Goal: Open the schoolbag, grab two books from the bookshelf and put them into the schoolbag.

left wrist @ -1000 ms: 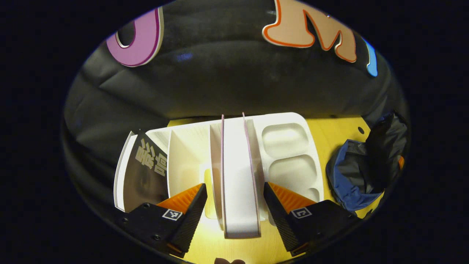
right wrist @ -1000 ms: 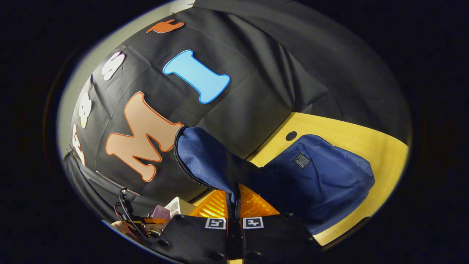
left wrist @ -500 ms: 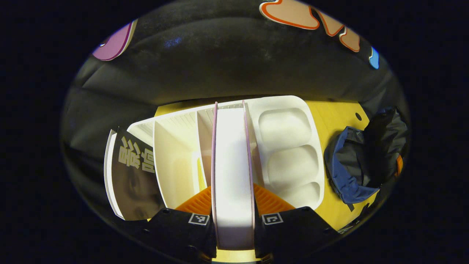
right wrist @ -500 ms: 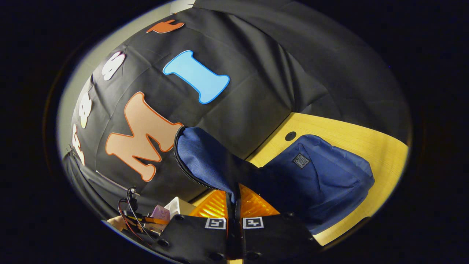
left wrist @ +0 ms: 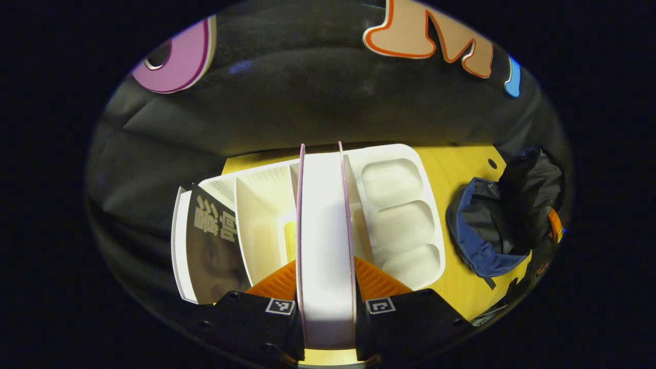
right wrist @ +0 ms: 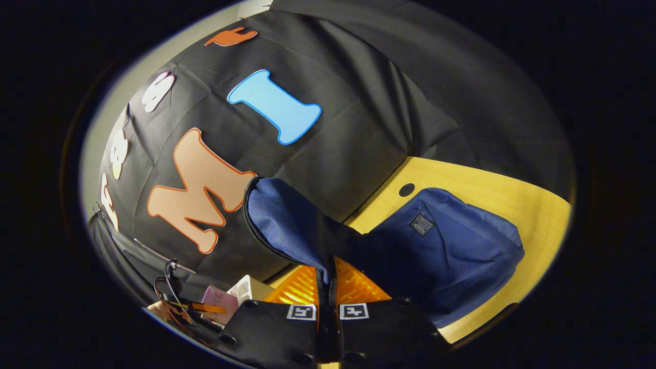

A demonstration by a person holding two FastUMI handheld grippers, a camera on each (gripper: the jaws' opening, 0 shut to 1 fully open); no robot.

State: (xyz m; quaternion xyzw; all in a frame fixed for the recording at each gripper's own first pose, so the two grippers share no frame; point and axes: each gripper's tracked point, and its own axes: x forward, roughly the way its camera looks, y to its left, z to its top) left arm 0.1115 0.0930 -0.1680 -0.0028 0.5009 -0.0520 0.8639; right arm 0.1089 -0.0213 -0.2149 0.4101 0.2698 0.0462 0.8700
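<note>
Left gripper (left wrist: 326, 287): fingers clamped on either cover of the pink-edged book (left wrist: 326, 241).
Book axis: runs 12 to 6 o'clock, standing in the white bookshelf (left wrist: 397, 205).
Schoolbag (left wrist: 494, 225): at 3 o'clock of the book, mouth open.
Right gripper (right wrist: 326, 287): fingers pinched on the schoolbag flap (right wrist: 287, 220), holding it up.
Nearer hand: left.
</note>
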